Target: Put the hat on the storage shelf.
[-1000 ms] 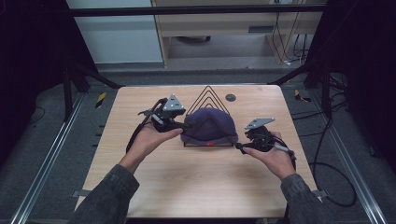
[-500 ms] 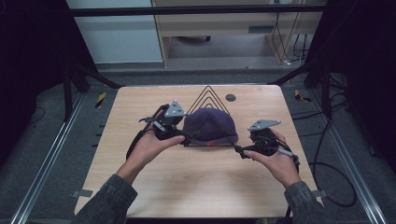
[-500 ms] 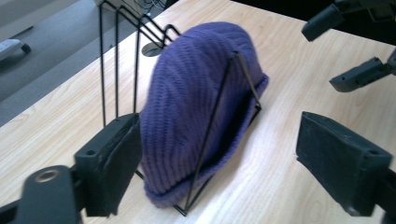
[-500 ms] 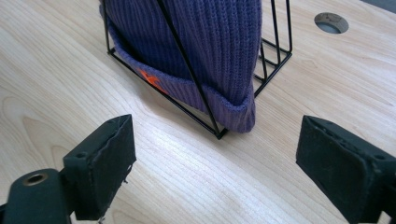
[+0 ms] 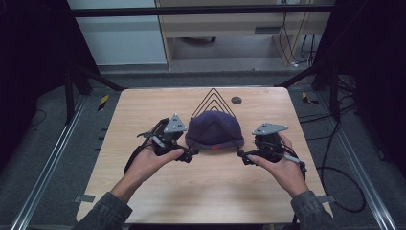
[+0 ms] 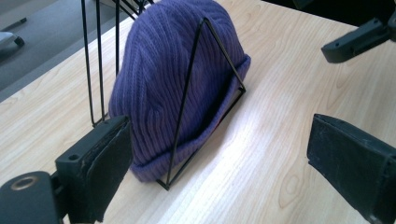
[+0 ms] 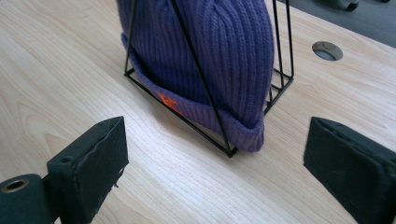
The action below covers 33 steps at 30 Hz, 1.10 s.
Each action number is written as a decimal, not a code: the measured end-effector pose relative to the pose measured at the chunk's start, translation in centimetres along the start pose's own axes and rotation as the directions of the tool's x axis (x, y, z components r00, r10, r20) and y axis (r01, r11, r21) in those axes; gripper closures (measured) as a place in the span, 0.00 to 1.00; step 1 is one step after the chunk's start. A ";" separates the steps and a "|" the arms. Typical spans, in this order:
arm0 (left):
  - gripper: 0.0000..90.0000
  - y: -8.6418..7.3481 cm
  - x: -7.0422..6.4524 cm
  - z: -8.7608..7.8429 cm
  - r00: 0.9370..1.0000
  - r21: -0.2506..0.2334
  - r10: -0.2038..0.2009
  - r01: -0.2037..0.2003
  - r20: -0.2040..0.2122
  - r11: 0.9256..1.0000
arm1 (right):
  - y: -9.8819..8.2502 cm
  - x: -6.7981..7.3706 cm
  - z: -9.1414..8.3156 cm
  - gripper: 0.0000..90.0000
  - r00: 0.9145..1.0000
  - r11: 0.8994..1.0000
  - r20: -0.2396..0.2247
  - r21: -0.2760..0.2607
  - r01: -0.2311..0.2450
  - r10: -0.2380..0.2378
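A purple knitted beanie (image 5: 214, 128) is sitting inside a black wire rack (image 5: 213, 98) of nested triangular frames, near the middle of the light wooden table (image 5: 201, 191); its folded brim is lying along the rack's near base wire, running left to right across the table, and its crown is leaning back among the frames; a small orange mark (image 7: 166, 101) is showing on the brim.

The left gripper (image 5: 187, 155) is hanging just beside the brim's left end, and the right gripper (image 5: 242, 156) is hanging just beside the right end; both are pointing inward toward the hat, so the beanie is lying squarely between them, neither one clearly nearer. In the left gripper view the jaws are standing wide apart with nothing between them, the beanie (image 6: 180, 79) just ahead and one triangular frame crossing in front of its ribbing; in the right gripper view the jaws are likewise spread and holding nothing, with the brim's corner (image 7: 247, 128) sitting ahead between them.

The coming move is probably turning on that long brim line: each tool is facing one end of it, so a grip at both ends looks possible; the front frame is pressing against the knit, so the hat may be needing a lift toward the person and upward to clear the wire.
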<state>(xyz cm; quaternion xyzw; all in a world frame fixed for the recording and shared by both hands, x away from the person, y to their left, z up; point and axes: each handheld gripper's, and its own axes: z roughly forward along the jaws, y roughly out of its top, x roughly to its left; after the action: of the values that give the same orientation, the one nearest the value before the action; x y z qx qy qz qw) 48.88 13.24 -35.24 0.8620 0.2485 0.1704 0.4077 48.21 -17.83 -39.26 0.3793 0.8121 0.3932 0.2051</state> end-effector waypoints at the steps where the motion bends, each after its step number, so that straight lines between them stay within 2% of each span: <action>1: 0.07 -0.2 0.0 -0.1 1.000 -0.001 -0.001 0.001 0.004 1.000 | 0.1 0.1 -0.1 0.10 1.000 1.000 -0.010 0.002 0.003 -0.003; 3: 0.06 -0.6 -0.1 -0.4 1.000 -0.009 0.001 -0.001 0.017 1.000 | 0.1 0.3 -0.2 0.09 1.000 1.000 -0.021 0.011 0.002 -0.002; 5: 0.05 -1.1 0.0 -0.7 0.999 -0.037 -0.011 0.013 0.052 0.999 | 0.1 0.5 -0.4 0.09 1.000 1.000 -0.021 0.017 0.008 -0.008; 6: 0.05 -1.4 0.1 -0.8 0.999 -0.042 -0.013 0.015 0.052 0.999 | 0.1 0.6 -0.4 0.08 1.000 1.000 -0.022 0.015 0.011 -0.010; 10: 0.05 -2.5 0.4 -1.2 0.999 -0.032 -0.024 0.025 0.038 0.999 | 0.0 0.8 -0.7 0.06 0.999 0.999 -0.038 0.026 0.036 -0.035; 14: 0.05 -4.0 0.7 -1.4 0.999 -0.002 -0.030 0.030 0.010 1.000 | -0.3 0.9 -0.5 0.07 0.999 0.998 -0.014 0.038 0.053 -0.053; 19: 0.05 -6.1 1.1 -1.6 0.998 0.003 -0.057 0.057 0.018 0.998 | -1.1 1.2 0.0 0.09 0.997 0.996 -0.035 0.060 0.072 -0.070; 23: 0.05 -8.2 1.6 -1.9 0.997 0.018 -0.082 0.082 0.006 0.997 | -1.5 1.7 0.4 0.10 0.996 0.994 -0.052 0.072 0.083 -0.079; 25: 0.05 -8.5 1.6 -1.9 0.996 0.021 -0.087 0.087 0.005 0.996 | -1.6 2.0 0.7 0.09 0.994 0.993 -0.057 0.078 0.092 -0.088; 29: 0.05 -9.9 2.1 -2.2 0.996 0.058 -0.090 0.091 -0.021 0.994 | -1.8 2.6 1.4 0.09 0.993 0.991 -0.063 0.078 0.109 -0.105; 33: 0.05 -10.9 2.6 -2.2 0.994 0.078 -0.106 0.109 -0.039 0.991 | -2.0 3.5 2.2 0.09 0.989 0.990 -0.091 0.073 0.124 -0.117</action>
<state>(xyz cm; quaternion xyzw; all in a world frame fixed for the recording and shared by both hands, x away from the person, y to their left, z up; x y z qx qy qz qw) 46.76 22.01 -42.21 0.8599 0.3081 0.1531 0.3770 46.52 -14.88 -42.29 0.3199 0.8566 0.3637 0.1781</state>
